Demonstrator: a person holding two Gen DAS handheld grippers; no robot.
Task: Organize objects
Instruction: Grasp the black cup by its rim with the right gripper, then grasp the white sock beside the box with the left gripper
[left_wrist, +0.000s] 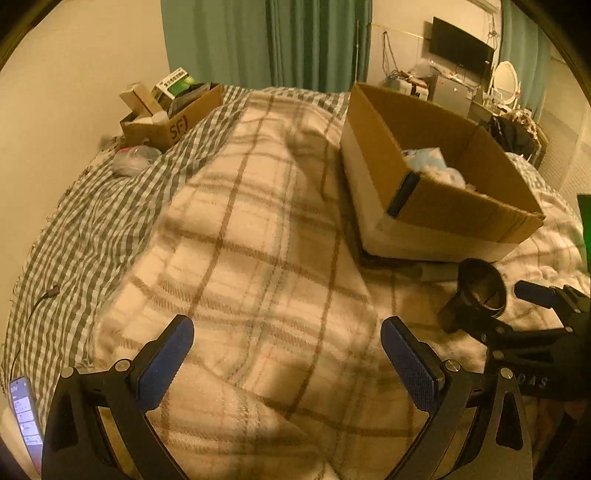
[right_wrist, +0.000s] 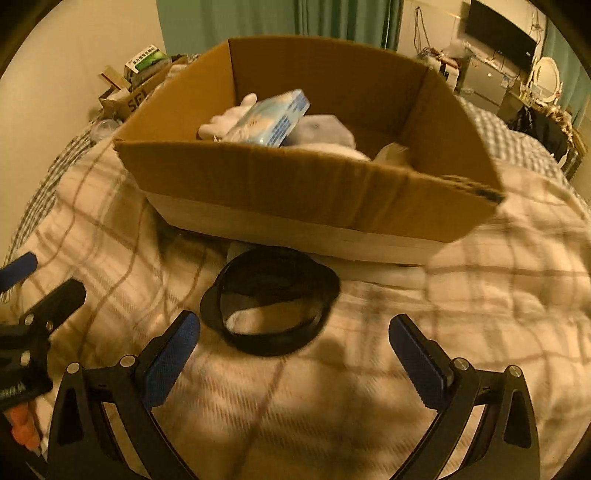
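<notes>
A large open cardboard box (right_wrist: 314, 184) sits on the plaid blanket; it also shows in the left wrist view (left_wrist: 454, 206). Inside lie a blue and white packet (right_wrist: 273, 118), a white plush (right_wrist: 225, 118) and pale cloth. A black round ring-shaped object (right_wrist: 269, 299) lies on the blanket just in front of the box, and shows in the left wrist view (left_wrist: 480, 282). My right gripper (right_wrist: 295, 354) is open and empty, just short of the ring. My left gripper (left_wrist: 286, 354) is open and empty over bare blanket, left of the ring.
A smaller cardboard box (left_wrist: 166, 114) full of packages stands at the far left by the wall, with a clear plastic bag (left_wrist: 133, 158) beside it. A phone (left_wrist: 26, 417) and cable lie at the left bed edge. A TV and cluttered desk stand beyond.
</notes>
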